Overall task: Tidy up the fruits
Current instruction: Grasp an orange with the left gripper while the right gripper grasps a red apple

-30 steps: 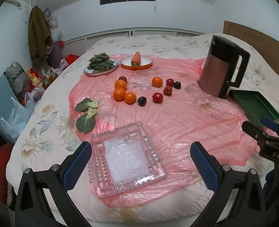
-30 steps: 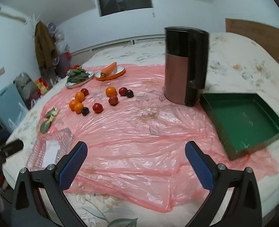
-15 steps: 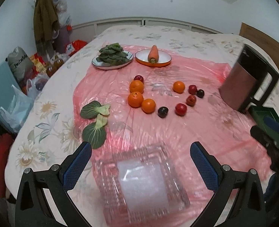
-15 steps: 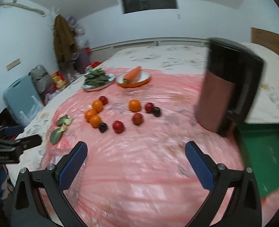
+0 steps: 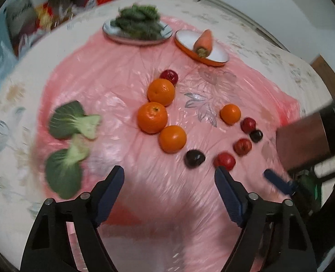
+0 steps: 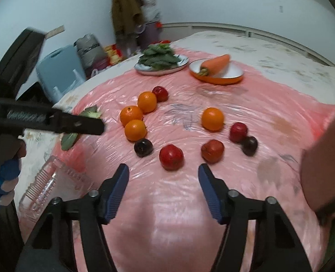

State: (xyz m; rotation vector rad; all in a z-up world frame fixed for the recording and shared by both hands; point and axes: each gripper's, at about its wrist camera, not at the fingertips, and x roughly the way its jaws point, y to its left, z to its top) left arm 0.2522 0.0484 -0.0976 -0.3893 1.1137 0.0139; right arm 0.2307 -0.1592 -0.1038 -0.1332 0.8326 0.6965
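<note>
- No writing reads clearly.
- Round oranges (image 6: 212, 119) and small red and dark plums (image 6: 171, 156) lie loose on the pink plastic sheet (image 6: 258, 104).
- Left gripper (image 5: 169, 174) and right gripper (image 6: 163, 172): jaws just narrowing, still apart, empty.

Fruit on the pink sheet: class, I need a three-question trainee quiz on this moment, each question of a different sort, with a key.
1. Count: how many oranges lie on the pink plastic sheet?
2. True or false: the carrot lies on the same plate as the leafy greens.
3. Choose: the right gripper is (a) shut on a red fruit, (b) open with nothing between its fingers, (c) out of view.

Key
1. Four: three clustered and one orange apart.
2. False: it lies in the orange-rimmed dish; the greens have their own plate.
3. (b): its jaws have just been closing but hold nothing; the nearest red fruit lies beyond the tips.
</note>
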